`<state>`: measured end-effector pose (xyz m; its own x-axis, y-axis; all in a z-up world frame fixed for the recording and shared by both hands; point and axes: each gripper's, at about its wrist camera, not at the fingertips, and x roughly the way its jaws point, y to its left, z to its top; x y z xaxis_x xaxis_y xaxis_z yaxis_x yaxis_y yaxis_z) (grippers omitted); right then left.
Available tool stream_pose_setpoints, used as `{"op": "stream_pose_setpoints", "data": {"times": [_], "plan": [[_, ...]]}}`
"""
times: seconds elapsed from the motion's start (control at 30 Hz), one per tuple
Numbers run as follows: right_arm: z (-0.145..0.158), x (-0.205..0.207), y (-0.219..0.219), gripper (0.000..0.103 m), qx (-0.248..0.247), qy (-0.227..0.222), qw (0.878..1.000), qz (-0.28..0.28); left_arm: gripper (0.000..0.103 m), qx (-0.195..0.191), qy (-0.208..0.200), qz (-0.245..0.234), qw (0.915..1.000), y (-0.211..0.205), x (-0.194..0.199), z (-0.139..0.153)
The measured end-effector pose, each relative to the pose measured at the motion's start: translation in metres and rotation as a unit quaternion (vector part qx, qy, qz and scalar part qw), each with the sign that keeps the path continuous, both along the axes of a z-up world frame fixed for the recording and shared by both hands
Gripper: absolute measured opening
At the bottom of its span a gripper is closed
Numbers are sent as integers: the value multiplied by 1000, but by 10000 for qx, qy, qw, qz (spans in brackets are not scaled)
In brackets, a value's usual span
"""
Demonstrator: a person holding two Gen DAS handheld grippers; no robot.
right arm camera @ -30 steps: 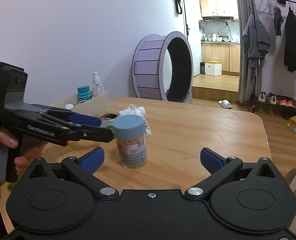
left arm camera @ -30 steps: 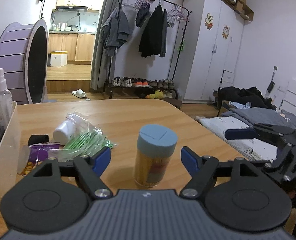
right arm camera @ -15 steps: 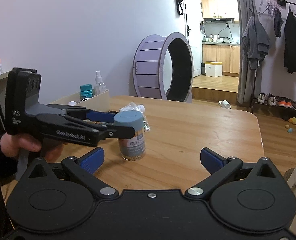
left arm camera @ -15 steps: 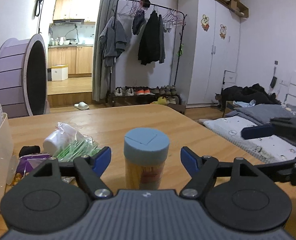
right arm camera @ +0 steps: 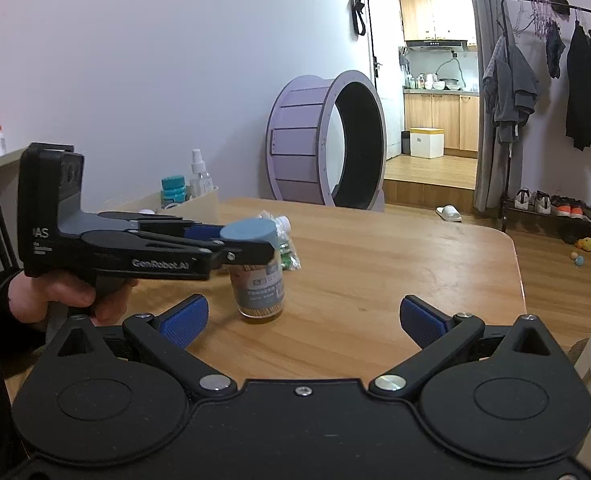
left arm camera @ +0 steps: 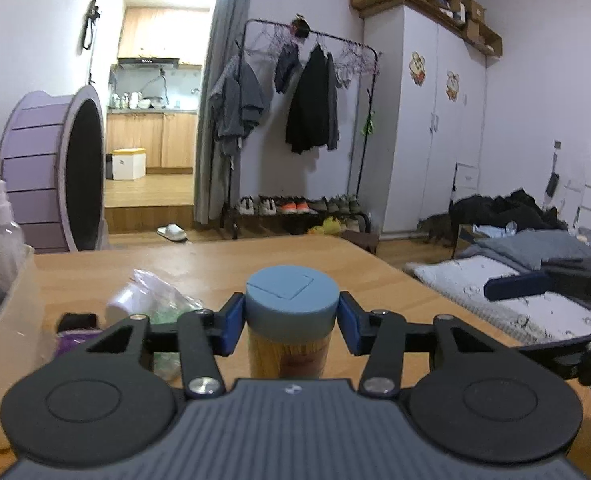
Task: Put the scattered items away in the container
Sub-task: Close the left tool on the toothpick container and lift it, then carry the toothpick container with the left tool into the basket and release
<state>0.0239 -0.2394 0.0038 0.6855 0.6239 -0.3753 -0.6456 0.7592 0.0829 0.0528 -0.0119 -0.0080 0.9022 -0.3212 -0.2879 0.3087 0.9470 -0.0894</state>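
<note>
A toothpick jar (left arm camera: 291, 312) with a blue lid stands upright on the wooden table (right arm camera: 395, 256). My left gripper (left arm camera: 291, 322) is shut on its lid, one blue pad on each side. The jar (right arm camera: 257, 284) also shows in the right wrist view, with the left gripper (right arm camera: 243, 242) around its top and its base on the table. My right gripper (right arm camera: 301, 316) is open and empty, held in front of the jar. The beige container (left arm camera: 9, 320) stands at the left and holds a spray bottle (left arm camera: 3, 232). It also shows in the right wrist view (right arm camera: 199, 204).
A plastic bag of green picks (left arm camera: 167, 304), a white bottle (left arm camera: 125, 306), a small black item (left arm camera: 75, 320) and a purple packet (left arm camera: 77, 338) lie between the jar and the container. A teal-capped bottle (right arm camera: 173, 190) stands in the container. The table's far edge (right arm camera: 511, 240) drops to the floor.
My left gripper moved forward onto the toothpick jar and closed its pads on the blue lid. My right gripper stayed open and almost still.
</note>
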Motion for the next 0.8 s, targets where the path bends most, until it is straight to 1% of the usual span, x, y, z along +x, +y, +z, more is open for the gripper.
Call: {"op": "stream_pose_setpoints", "data": {"times": [0.2, 0.33, 0.43, 0.53, 0.6, 0.67, 0.8], "plan": [[2, -1, 18, 103, 66, -73, 9999, 108, 48, -107, -228, 393, 9989, 36, -12, 15], [3, -2, 33, 103, 107, -78, 9996, 241, 48, -195, -371, 817, 9958, 73, -18, 27], [2, -3, 42, 103, 170, -34, 9992, 368, 48, -242, -503, 1153, 9918, 99, -23, 38], [0, -3, 50, 103, 144, 10, 9989, 455, 48, -342, -585, 1535, 9858, 127, -23, 48], [-2, -4, 54, 103, 109, 24, 9987, 503, 48, -301, -618, 1778, 9817, 142, -20, 53], [-3, -5, 57, 103, 108, 66, 9985, 534, 48, -243, -594, 2002, 9777, 154, -16, 55], [-5, -8, 60, 103, 78, 102, 9984, 549, 48, -169, -435, 2300, 9721, 172, -6, 52]]}}
